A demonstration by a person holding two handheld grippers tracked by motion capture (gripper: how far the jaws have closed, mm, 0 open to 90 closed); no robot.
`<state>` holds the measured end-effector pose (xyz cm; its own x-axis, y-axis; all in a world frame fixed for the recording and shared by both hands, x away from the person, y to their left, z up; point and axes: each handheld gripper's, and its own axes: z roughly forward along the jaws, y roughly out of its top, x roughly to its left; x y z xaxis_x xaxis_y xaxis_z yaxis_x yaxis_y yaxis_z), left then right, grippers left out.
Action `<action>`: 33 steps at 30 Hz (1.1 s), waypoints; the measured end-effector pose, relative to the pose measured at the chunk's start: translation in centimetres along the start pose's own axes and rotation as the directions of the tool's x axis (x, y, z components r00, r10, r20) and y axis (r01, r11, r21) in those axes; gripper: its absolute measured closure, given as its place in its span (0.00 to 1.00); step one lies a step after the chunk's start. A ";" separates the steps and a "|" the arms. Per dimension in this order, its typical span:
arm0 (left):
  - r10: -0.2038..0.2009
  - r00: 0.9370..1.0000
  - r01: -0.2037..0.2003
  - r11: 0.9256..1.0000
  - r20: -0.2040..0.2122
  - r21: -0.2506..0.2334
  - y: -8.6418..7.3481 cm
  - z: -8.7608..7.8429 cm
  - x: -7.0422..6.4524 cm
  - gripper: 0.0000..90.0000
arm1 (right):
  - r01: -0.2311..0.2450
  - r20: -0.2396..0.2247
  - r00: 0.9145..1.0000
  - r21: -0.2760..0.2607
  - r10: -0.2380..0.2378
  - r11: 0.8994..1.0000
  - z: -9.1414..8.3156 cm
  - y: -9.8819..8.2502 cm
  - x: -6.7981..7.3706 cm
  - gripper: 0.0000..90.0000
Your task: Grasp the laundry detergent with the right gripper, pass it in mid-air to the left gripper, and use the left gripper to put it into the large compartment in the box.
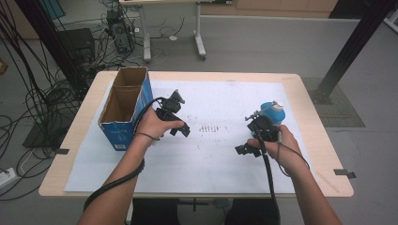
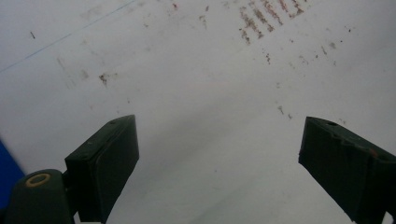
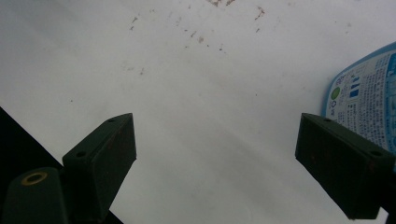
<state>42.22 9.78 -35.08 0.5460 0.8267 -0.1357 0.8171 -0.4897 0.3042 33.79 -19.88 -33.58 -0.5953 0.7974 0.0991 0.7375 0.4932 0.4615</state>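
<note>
The person's two forearms enter from the near edge of the table, a black cable trailing back along each. The right hand (image 1: pixel 277 140) holds the right gripper (image 1: pixel 245 150) low over the white sheet (image 1: pixel 211 159) that covers the tabletop. In the right gripper view its two black jaws stand wide apart with nothing but bare paper between them. Just beyond that gripper's body, on the side away from the person, stands a blue bottle (image 1: pixel 272 112) with a white cap; in the right gripper view its printed label (image 3: pixel 369 102) shows just past the right-hand jaw, close to it but not between the jaws, and whether it touches the jaw cannot be told.

The left hand (image 1: pixel 155 124) holds the left gripper (image 1: pixel 180 130) a little farther up the table, well apart from the right one. In the left gripper view its jaws are likewise spread wide over empty paper. Ahead of them lie rows of small brownish marks (image 2: pixel 261 18) on the sheet, which in the high view sit between the two grippers (image 1: pixel 211 127).

Just to the outer side of the left hand stands an open cardboard box (image 1: pixel 123 110) with blue sides and two compartments, both seemingly empty; a blue sliver of it shows at the edge of the left gripper view. The wooden table (image 1: pixel 314 122) edges the sheet all round. Beyond it are grey floor, loose cables and the legs of another table.
</note>
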 end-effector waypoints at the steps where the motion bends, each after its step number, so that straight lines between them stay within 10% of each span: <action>1: -0.001 1.000 0.001 1.000 0.000 -0.001 0.0 0.0 0.0 0.14 | -0.002 0.001 1.000 -0.001 0.002 1.000 0.1 -0.1 0.0 0.13; 33: -0.010 1.000 0.010 1.000 0.005 -0.008 -0.9 0.1 0.1 0.14 | -0.066 -0.006 0.998 0.010 0.066 0.998 2.2 -4.7 -0.9 0.13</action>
<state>41.57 10.25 -35.42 0.5390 0.8300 -0.1436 0.8208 -0.4793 0.3109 31.64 -22.14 -37.80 -0.5471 0.8262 0.1343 0.7781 0.4428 0.4454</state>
